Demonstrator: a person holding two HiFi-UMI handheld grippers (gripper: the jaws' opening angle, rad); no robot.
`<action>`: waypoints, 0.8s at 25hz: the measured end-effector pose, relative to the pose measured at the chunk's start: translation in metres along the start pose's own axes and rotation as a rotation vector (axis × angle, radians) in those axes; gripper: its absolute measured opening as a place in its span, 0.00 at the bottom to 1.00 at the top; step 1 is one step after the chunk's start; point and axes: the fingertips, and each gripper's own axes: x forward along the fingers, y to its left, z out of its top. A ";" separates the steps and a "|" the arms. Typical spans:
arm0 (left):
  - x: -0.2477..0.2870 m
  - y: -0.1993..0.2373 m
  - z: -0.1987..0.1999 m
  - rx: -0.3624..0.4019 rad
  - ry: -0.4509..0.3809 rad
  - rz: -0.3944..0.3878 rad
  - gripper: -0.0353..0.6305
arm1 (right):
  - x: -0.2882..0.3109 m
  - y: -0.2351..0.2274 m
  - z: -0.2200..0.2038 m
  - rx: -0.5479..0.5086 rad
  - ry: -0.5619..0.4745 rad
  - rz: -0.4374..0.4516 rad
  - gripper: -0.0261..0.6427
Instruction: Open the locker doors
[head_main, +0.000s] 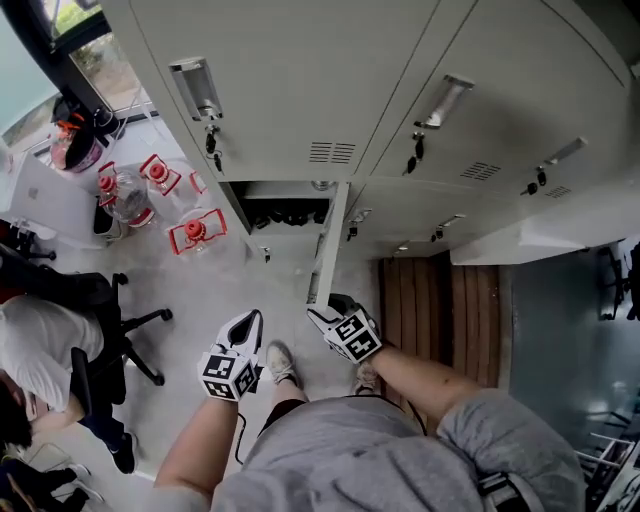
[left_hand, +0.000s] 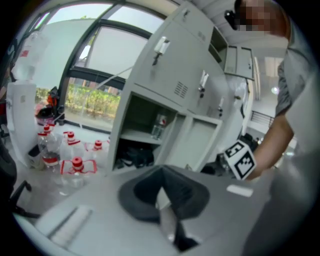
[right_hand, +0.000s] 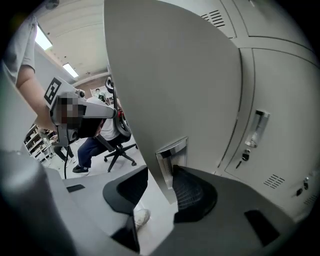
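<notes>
A bank of grey lockers (head_main: 270, 80) fills the top of the head view. One lower door (head_main: 326, 245) stands swung out, edge-on, and its compartment (head_main: 285, 212) holds dark things. My right gripper (head_main: 325, 313) straddles that door's free edge. In the right gripper view the door (right_hand: 170, 90) runs between the jaws at its recessed handle (right_hand: 172, 155). The right pad (right_hand: 192, 192) lies close to it, the left pad (right_hand: 127, 187) stands off, so the gripper (right_hand: 160, 172) is open. My left gripper (head_main: 247, 322) hangs free over the floor, tips together (left_hand: 161, 172), holding nothing.
Several red-capped water bottles (head_main: 195, 232) stand on the floor left of the open locker. An office chair (head_main: 110, 310) and a seated person (head_main: 35, 350) are at far left. The upper doors carry handles (head_main: 195, 88) (head_main: 443, 100). Wooden slats (head_main: 440, 300) lie at right.
</notes>
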 end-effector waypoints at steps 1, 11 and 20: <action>0.004 -0.010 0.000 0.004 0.001 -0.010 0.06 | -0.007 -0.006 -0.006 0.009 0.001 -0.008 0.26; 0.024 -0.078 0.004 0.022 0.022 -0.103 0.06 | -0.046 -0.036 -0.039 0.051 0.081 -0.057 0.26; 0.028 -0.086 -0.004 -0.046 0.039 -0.113 0.06 | -0.114 -0.024 -0.079 0.236 0.041 -0.034 0.12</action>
